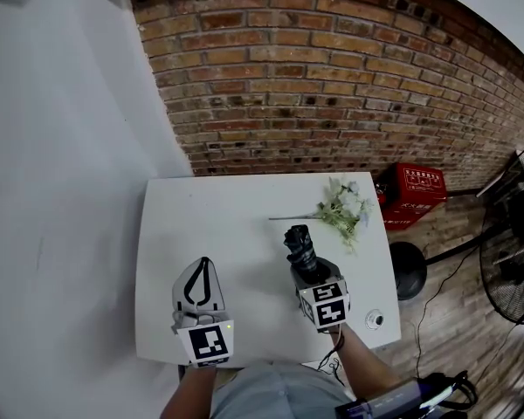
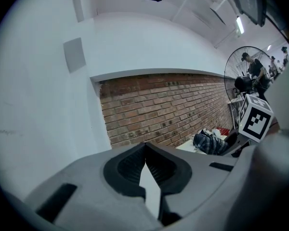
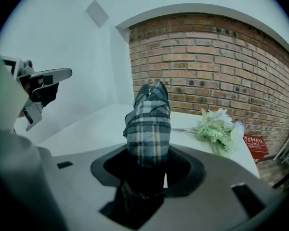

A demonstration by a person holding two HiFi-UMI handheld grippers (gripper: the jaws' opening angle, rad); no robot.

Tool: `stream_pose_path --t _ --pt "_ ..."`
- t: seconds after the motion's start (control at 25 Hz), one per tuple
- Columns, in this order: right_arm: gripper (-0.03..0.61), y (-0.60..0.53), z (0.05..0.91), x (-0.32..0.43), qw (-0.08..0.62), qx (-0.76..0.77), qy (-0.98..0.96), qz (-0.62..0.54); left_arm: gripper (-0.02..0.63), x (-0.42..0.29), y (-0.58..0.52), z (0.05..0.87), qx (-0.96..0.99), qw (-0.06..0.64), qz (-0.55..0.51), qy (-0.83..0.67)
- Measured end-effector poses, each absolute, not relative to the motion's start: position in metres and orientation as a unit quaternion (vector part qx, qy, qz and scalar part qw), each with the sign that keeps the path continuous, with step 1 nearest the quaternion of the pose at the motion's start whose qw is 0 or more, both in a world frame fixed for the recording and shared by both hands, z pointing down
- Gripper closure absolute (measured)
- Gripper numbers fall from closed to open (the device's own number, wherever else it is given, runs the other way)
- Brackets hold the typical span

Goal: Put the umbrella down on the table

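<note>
The umbrella, folded into a short bundle of grey, dark and cream plaid cloth, is clamped in the right tongs. In the right gripper view the umbrella rises out from between the two jaws, which press on its dark lower part, and its plaid end sticks out well past the right tongs. That free end points across the counter towards the brick wall. The bundle is over the counter's middle, right of centre; whether it touches the white top cannot be told.

The left tongs are near the umbrella's left, apart from it, over the counter's near left part. In the left gripper view the left tongs have their jaw tips meeting, with nothing between them.

Beyond the umbrella's tip, near the counter's far right corner, lies a bunch of pale flowers with a thin stem pointing left. A red crate stands on the wooden floor past that corner, against the wall, and a standing fan is farther right.
</note>
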State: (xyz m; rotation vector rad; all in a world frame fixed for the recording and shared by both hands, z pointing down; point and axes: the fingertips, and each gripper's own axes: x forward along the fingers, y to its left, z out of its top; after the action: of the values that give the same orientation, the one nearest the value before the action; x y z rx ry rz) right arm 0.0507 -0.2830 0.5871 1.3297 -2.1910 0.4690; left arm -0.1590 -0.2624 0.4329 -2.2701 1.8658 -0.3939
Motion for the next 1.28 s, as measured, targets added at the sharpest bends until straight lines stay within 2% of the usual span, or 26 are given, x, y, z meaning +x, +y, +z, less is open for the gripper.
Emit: stream_pose_path --t 0.64,1.28 --pt "0.380 -0.292 0.615 0.054 0.283 0.490 -0.800 0.199 0.607 -0.164 -0.277 0.445 -0.762 0.075 -0.143 0.627" --pt "0.371 -0.292 0.647 0.056 0.333 0.474 -0.782 0.229 0.607 -0.171 -0.276 0.449 -0.757 0.064 -0.144 0.633"
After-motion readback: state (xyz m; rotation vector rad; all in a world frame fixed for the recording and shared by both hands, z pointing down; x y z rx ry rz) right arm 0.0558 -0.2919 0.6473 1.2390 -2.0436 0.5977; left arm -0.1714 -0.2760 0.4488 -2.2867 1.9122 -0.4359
